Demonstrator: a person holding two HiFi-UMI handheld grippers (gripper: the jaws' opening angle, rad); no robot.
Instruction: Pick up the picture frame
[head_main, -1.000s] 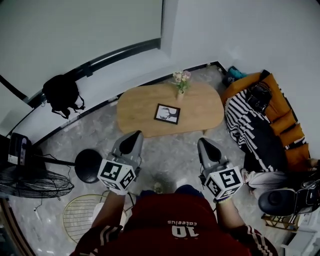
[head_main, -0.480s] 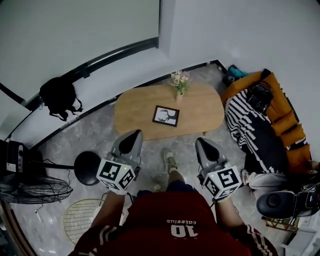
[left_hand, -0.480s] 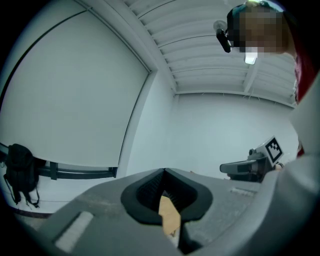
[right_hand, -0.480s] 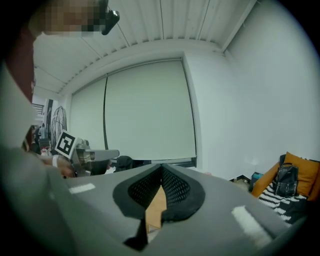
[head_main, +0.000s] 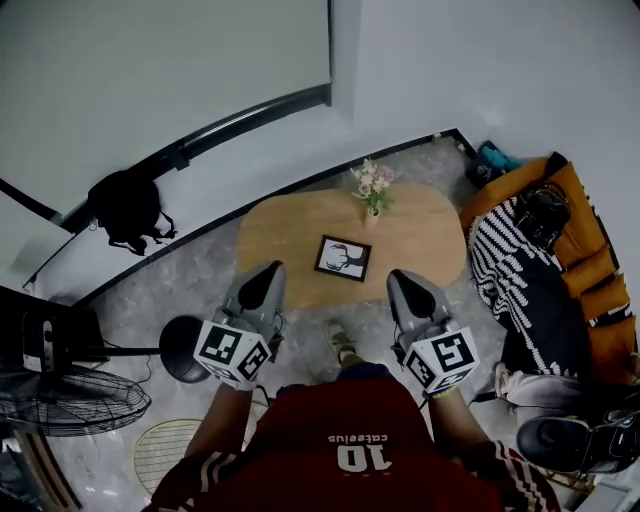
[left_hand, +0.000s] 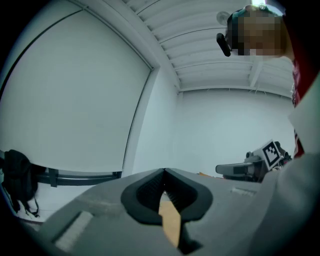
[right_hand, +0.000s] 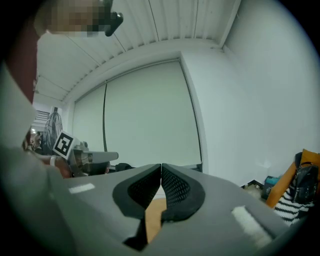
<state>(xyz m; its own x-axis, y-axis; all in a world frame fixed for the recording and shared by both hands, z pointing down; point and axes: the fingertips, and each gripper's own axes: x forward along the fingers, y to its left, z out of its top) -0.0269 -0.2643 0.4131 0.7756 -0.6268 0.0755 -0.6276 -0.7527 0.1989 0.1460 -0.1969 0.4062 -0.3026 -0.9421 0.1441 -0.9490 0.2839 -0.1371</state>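
Note:
The picture frame (head_main: 343, 258), black-edged with a deer print, lies flat on the oval wooden table (head_main: 285, 235), near its front edge. My left gripper (head_main: 264, 272) is held level over the floor just short of that edge, to the left of the frame, with its jaws shut and empty (left_hand: 163, 171). My right gripper (head_main: 403, 280) hangs to the frame's right, also short of the table. Its tips touch (right_hand: 161, 166) as the jaws start opening, with nothing between them. A strip of tabletop shows below each pair of jaws.
A small vase of flowers (head_main: 372, 190) stands behind the frame. A sofa with a striped blanket (head_main: 520, 270) and orange cushions is to the right. A black bag (head_main: 125, 205), a fan (head_main: 70, 400), a round black stool (head_main: 180, 345) and a wire basket (head_main: 165, 450) are to the left.
The person has stepped toward the table. Both grippers have advanced with them, and the table and frame now sit closer to the fingertips. The jaws look unchanged.

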